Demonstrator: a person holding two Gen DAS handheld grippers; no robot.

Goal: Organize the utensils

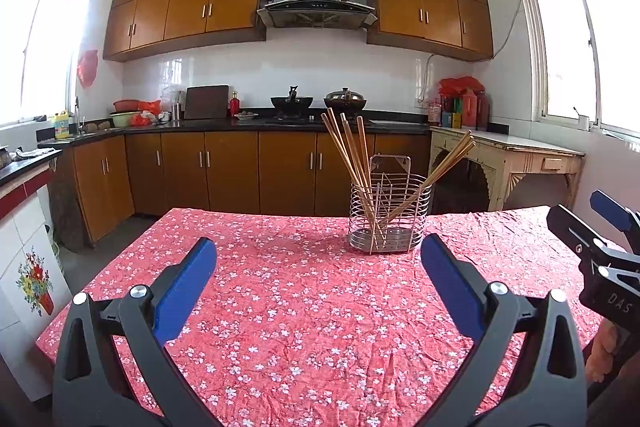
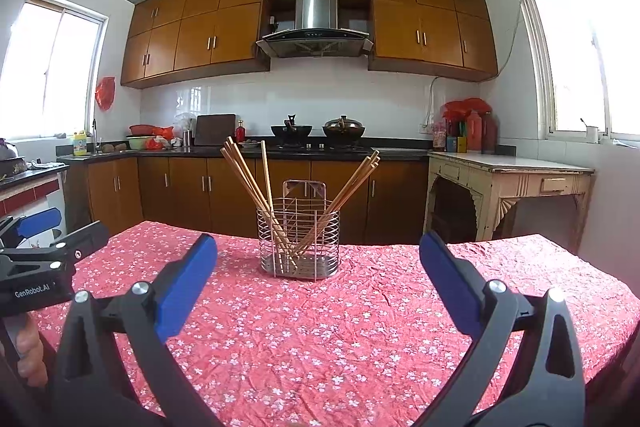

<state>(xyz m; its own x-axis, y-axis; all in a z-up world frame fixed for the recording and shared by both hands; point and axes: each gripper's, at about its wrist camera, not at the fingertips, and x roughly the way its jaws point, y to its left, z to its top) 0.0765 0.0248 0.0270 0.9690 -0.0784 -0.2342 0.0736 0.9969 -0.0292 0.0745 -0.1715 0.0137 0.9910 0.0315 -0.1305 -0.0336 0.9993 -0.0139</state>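
A wire utensil holder [image 1: 390, 215] stands on the table with the red flowered cloth [image 1: 304, 307]. Several wooden chopsticks [image 1: 348, 151] lean in it, some to the left and some to the right. My left gripper [image 1: 319, 259] is open and empty, hovering above the cloth, nearer than the holder and to its left. In the right wrist view the holder [image 2: 299, 241] with its chopsticks [image 2: 250, 175] stands straight ahead. My right gripper [image 2: 319, 259] is open and empty, short of the holder. Each gripper shows at the edge of the other's view.
The table's far edge [image 2: 360, 245] lies just behind the holder. Beyond it run a kitchen counter with two woks [image 2: 316, 131], brown cabinets, and a cream side table [image 2: 508, 175] at the right. A tiled counter [image 1: 24, 195] stands left of the table.
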